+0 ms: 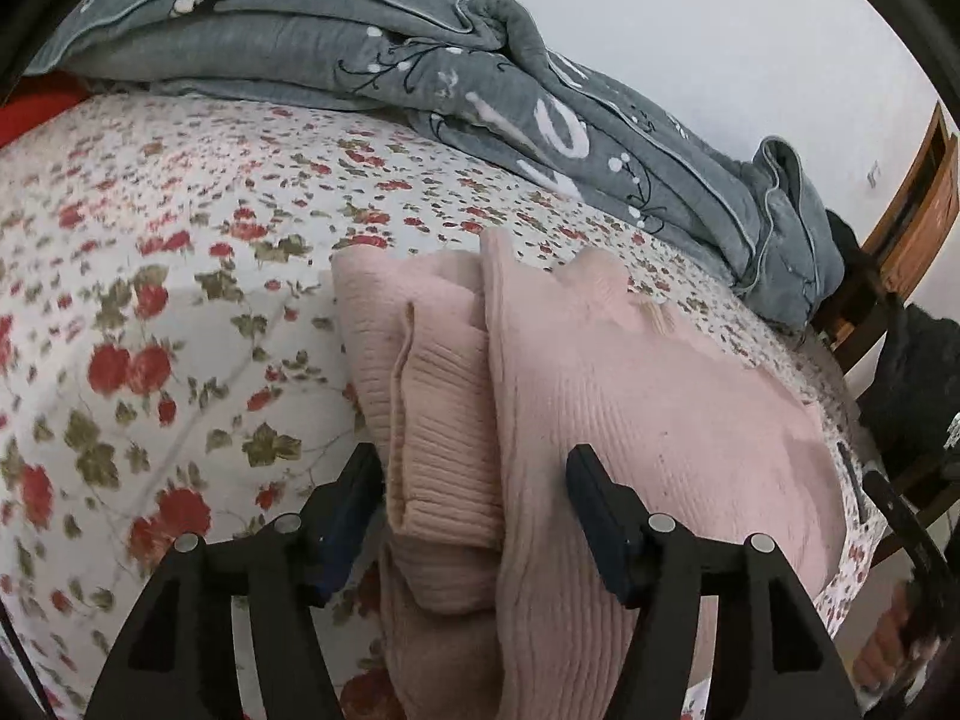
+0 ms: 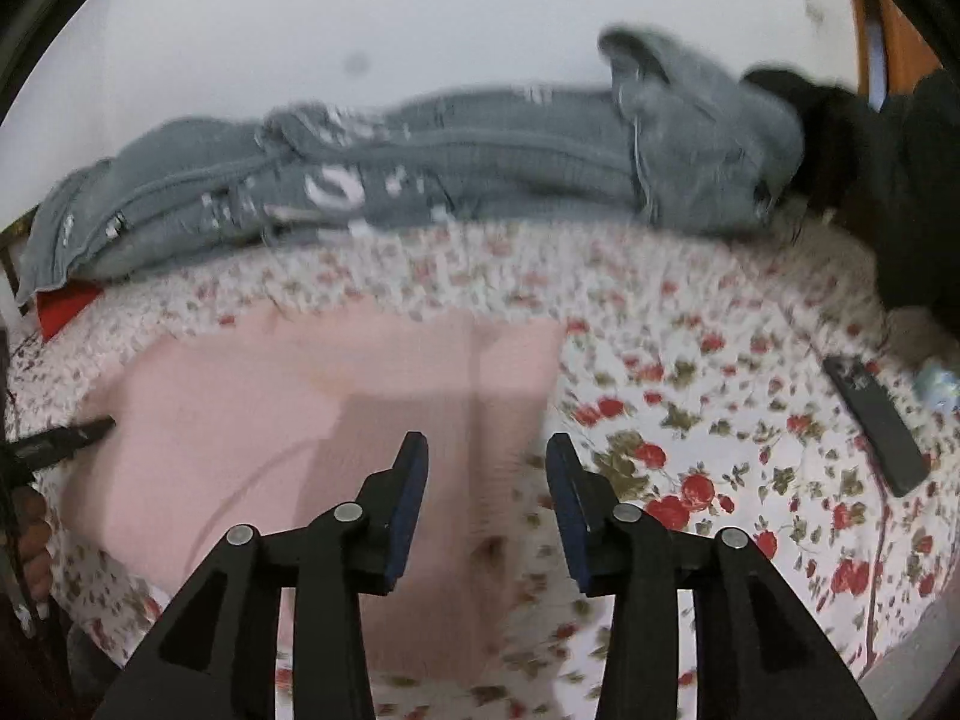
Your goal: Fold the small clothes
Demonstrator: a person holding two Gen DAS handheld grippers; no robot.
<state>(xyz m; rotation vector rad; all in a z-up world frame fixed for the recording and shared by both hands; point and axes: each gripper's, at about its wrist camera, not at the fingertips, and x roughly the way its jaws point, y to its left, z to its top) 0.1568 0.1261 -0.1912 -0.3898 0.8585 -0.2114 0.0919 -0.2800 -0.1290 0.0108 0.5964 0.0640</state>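
A pink ribbed knit sweater point(image 1: 630, 396) lies folded on the flowered bedsheet point(image 1: 150, 276). One ribbed sleeve point(image 1: 432, 420) is laid over it at its left side. My left gripper point(image 1: 474, 468) stands open, straddling the sleeve and the sweater's left edge, and its pads do not press the cloth. In the right wrist view the sweater point(image 2: 252, 408) is blurred, and my right gripper point(image 2: 486, 450) is open over its right edge, with nothing pinched. The left gripper's fingertip point(image 2: 78, 432) rests at the sweater's left edge.
A crumpled grey quilt point(image 1: 420, 54) runs along the far side of the bed by the white wall. A dark phone point(image 2: 876, 426) lies on the sheet at the right. Dark clothing point(image 2: 900, 180) hangs on a wooden chair at the bed's end. A red cloth point(image 2: 63, 303) peeks out at the far left.
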